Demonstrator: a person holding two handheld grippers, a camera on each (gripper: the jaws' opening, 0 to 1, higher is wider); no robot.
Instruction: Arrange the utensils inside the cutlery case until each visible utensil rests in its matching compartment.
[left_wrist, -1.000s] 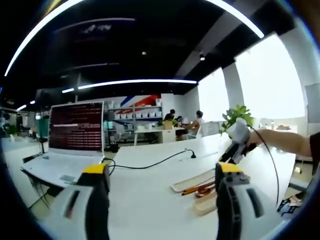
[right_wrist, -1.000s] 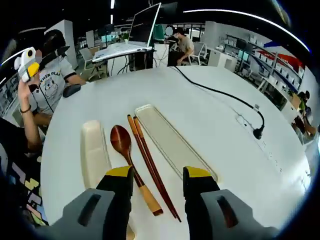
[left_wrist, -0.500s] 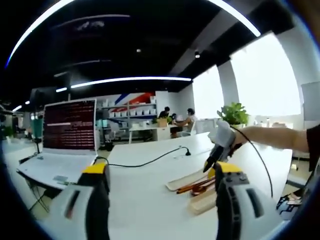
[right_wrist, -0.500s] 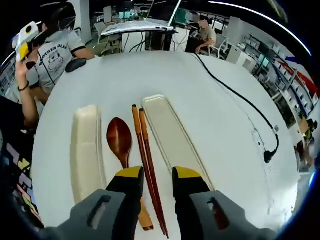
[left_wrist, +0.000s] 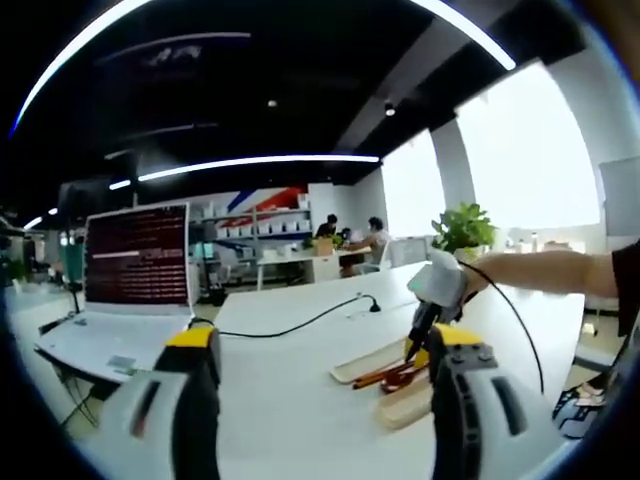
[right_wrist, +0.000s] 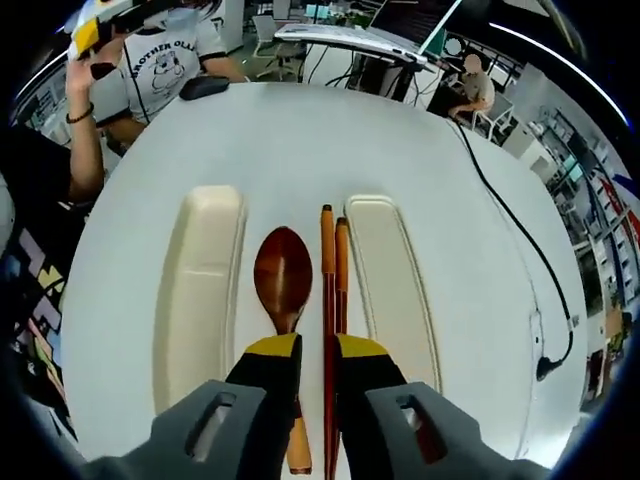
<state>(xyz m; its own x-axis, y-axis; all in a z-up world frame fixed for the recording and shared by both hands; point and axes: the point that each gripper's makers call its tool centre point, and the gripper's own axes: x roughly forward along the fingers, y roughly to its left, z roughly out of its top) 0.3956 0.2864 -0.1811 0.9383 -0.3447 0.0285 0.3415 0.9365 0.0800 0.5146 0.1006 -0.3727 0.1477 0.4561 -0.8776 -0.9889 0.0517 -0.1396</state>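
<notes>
Right claw over the chopsticks on the white table

The right claw (right_wrist: 318, 352) has narrowed around the pair of chopsticks (right_wrist: 331, 262), which lie on the table (right_wrist: 300, 140) between a wooden spoon (right_wrist: 283, 270) and the case tray (right_wrist: 390, 285); the case lid (right_wrist: 200, 285) lies beyond the spoon. The left claw (left_wrist: 318, 345) is held wide, empty, facing a laptop (left_wrist: 135, 270).

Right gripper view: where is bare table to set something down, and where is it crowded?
Bare table lies beyond the case halves, toward the laptop, and between the right tray and the cable. Crowded: spoon and chopsticks between the trays, at the right gripper.
</notes>
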